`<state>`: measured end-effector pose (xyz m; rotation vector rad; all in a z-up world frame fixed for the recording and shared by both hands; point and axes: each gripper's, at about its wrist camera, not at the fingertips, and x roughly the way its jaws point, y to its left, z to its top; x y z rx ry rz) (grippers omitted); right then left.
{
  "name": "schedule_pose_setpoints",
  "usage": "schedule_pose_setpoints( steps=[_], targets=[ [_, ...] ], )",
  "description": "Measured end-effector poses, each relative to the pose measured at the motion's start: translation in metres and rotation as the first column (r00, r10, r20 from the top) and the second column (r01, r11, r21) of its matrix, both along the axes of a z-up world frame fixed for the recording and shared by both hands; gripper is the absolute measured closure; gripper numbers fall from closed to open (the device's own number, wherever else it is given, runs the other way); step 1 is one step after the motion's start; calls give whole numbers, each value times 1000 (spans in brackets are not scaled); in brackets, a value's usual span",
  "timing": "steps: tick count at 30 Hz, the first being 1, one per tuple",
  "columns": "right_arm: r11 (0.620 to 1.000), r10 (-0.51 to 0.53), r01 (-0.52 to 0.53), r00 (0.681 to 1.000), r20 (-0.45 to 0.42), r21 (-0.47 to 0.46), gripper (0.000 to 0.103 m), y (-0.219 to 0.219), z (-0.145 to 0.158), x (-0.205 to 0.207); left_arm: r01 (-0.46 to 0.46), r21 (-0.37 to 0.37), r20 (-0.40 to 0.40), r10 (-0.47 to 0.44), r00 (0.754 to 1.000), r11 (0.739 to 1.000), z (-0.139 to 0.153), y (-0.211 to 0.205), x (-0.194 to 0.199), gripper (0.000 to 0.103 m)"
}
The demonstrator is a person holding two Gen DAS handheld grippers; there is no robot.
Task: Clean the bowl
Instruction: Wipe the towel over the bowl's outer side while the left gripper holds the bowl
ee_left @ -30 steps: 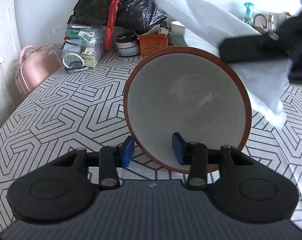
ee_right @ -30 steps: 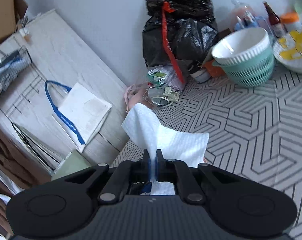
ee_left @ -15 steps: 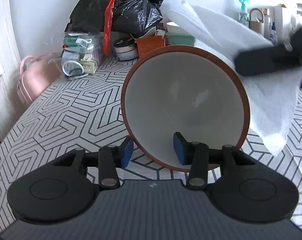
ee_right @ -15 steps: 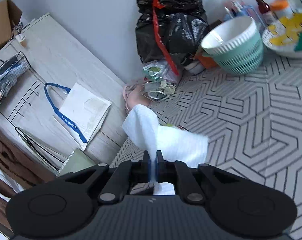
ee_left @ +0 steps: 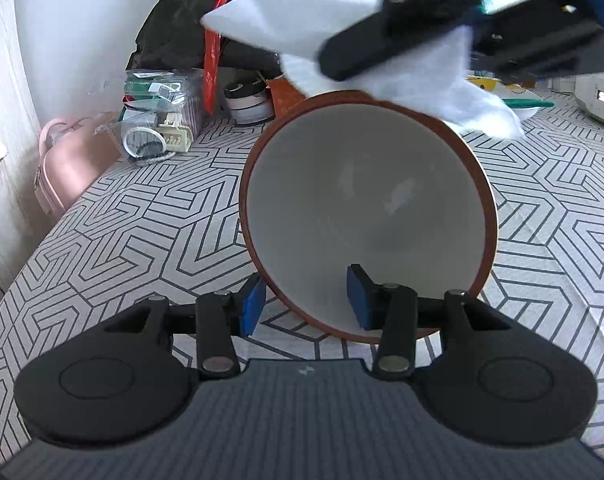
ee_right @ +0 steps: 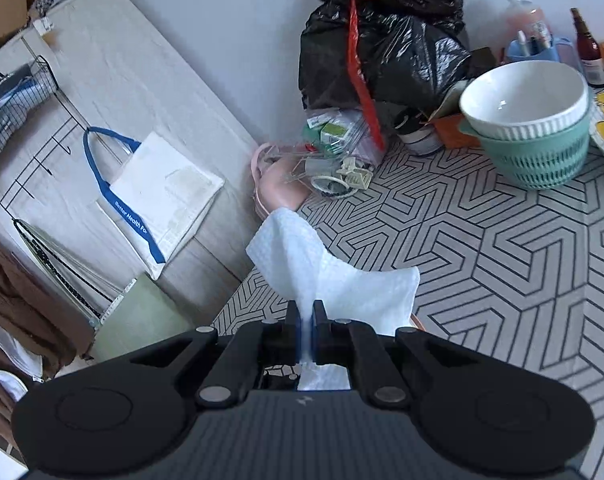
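Note:
A brown-rimmed bowl (ee_left: 366,208) with a pale grey inside stands tilted on its edge, its opening facing the left wrist camera. My left gripper (ee_left: 306,304) is shut on its lower rim, one blue pad (ee_left: 251,306) outside the wall and the other inside. My right gripper (ee_left: 334,64) hangs just above the bowl's top rim, shut on a white cloth (ee_left: 285,28) that drapes over the upper right of the rim. In the right wrist view the same gripper (ee_right: 306,312) pinches the cloth (ee_right: 342,284), which fans out ahead of the fingers.
The table carries a geometric black-and-white cover (ee_left: 121,240). At the back stand a black rubbish bag (ee_left: 229,20), a clear box of small items (ee_left: 157,120), and a green colander holding a white bowl (ee_right: 534,136). A pink bag (ee_left: 69,160) sits by the table's left edge.
My right gripper has carried the cloth from the bowl's right side up and left, to above its top rim. The left gripper and the bowl have stayed in place.

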<state>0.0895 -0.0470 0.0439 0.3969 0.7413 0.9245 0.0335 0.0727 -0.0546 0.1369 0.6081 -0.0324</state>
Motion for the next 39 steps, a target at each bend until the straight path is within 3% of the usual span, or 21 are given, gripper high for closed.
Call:
schedule_pose_setpoints(
  steps=[7, 22, 35, 39],
  targets=[
    [996, 6, -2, 999, -45, 93, 98, -13, -13, 4, -3, 1, 1, 3, 1000, 1000, 0, -1, 1, 58],
    [993, -36, 39, 999, -25, 115, 98, -40, -19, -15, 6, -60, -47, -9, 999, 998, 3, -3, 14, 52],
    [994, -72, 73, 997, -9, 85, 98, -66, -26, -42, 55, 64, 19, -56, 998, 996, 1, -26, 6, 51],
    [994, -86, 87, 996, -18, 66, 98, -71, -25, -47, 79, 72, 16, -80, 997, 994, 1, -28, 5, 51]
  ],
)
